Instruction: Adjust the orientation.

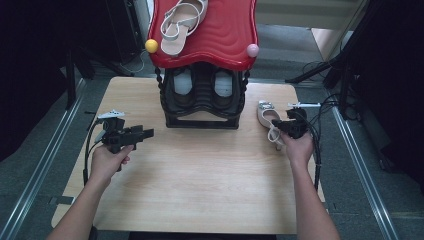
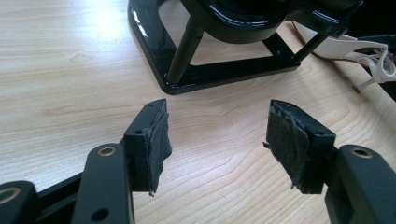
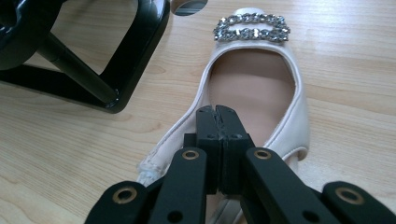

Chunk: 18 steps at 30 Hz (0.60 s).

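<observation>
Pale woodgrain table (image 3: 56,154), glossy cream shoe (image 3: 289,126) with glittering rectangular buckle (image 3: 251,27)

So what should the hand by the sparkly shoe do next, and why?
Probably open the right gripper a little: its jaws are shut together over the beige shoe on the table, holding nothing that I can see. Its twin already lies on the red rack top, so this one likely goes there.

The left tool (image 2: 217,140) hangs with jaws spread wide, while the right tool (image 3: 218,116) is clamped tight.
</observation>
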Each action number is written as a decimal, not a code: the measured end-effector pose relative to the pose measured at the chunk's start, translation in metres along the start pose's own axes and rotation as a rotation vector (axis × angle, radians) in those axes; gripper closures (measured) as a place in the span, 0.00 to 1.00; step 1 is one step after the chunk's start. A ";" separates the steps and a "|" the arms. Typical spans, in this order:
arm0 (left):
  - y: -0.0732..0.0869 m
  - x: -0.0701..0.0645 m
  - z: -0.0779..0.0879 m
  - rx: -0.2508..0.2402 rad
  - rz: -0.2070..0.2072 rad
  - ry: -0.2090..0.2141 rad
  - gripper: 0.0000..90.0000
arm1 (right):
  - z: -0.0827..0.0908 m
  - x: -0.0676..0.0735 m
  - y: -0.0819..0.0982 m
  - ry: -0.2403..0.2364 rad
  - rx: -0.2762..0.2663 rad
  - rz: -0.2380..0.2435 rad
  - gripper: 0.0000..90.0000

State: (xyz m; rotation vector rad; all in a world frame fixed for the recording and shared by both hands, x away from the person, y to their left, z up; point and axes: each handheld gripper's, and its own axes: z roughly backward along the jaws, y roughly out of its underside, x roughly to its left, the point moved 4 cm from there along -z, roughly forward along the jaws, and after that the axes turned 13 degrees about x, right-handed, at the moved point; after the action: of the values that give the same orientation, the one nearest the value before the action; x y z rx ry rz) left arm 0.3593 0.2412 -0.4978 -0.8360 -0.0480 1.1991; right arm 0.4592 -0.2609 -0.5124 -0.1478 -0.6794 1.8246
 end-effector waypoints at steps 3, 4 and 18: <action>0.000 0.000 0.000 -0.001 0.000 0.000 0.44 | 0.003 -0.002 0.000 0.000 -0.009 -0.005 0.99; 0.000 0.000 0.000 0.000 0.000 0.002 0.44 | 0.005 -0.002 -0.001 0.000 -0.011 -0.010 0.99; 0.000 -0.002 -0.002 0.009 0.002 0.005 0.43 | 0.027 0.006 -0.011 -0.020 -0.094 0.002 0.84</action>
State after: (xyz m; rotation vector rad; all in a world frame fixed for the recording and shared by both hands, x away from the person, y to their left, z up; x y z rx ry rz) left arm 0.3594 0.2386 -0.4986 -0.8313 -0.0382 1.1984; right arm 0.4548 -0.2632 -0.4834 -0.1927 -0.7799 1.7994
